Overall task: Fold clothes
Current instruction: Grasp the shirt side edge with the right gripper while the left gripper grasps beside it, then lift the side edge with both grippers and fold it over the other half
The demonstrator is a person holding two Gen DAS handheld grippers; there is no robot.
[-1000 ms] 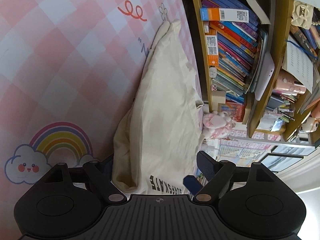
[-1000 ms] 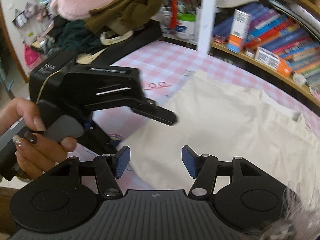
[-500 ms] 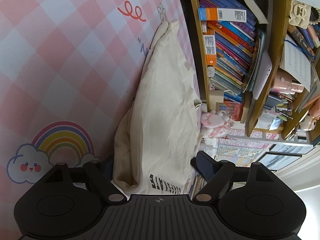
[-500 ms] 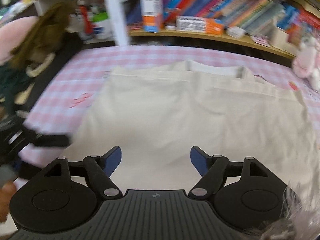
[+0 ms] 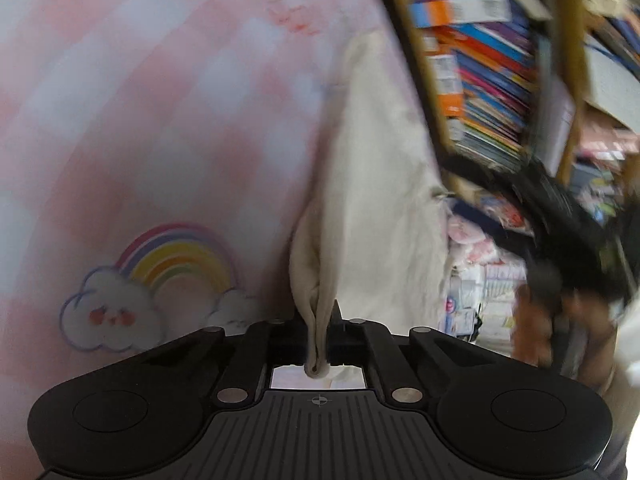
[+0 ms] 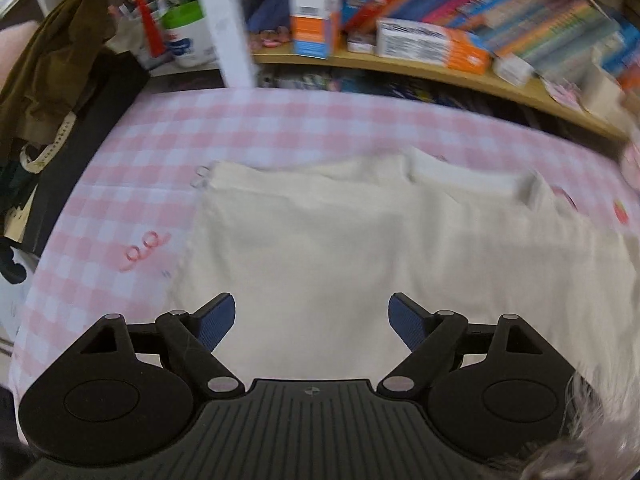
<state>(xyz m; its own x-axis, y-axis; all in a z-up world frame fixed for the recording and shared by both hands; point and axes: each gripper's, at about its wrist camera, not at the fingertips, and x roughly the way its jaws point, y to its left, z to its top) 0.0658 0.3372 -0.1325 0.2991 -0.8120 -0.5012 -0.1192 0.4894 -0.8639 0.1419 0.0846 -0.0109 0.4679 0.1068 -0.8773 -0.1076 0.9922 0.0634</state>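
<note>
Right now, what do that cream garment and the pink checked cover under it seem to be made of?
The cream garment looks like soft matte woven or knit cotton: it bunches into limp folds where the left claw pinches it. The pink checked cover seems a smooth printed sheet, cloth or vinyl; blur leaves that open.

Cream garments (image 6: 360, 248): we count 1, spread on the desk.
Desks (image 6: 152, 184): 1, under a pink-checked cover.
Tongs: we see 2, the left tongs (image 5: 319, 328) and the right tongs (image 6: 311, 322).
Rainbow prints (image 5: 176, 264): 1.
Smiling cloud prints (image 5: 110, 314): 1.
Red squiggle prints (image 6: 146, 246): 1.
Olive garments (image 6: 44, 76): 1, heaped at the desk's left end.
Books on the shelf (image 6: 520, 12): too blurred for us to count.
</note>
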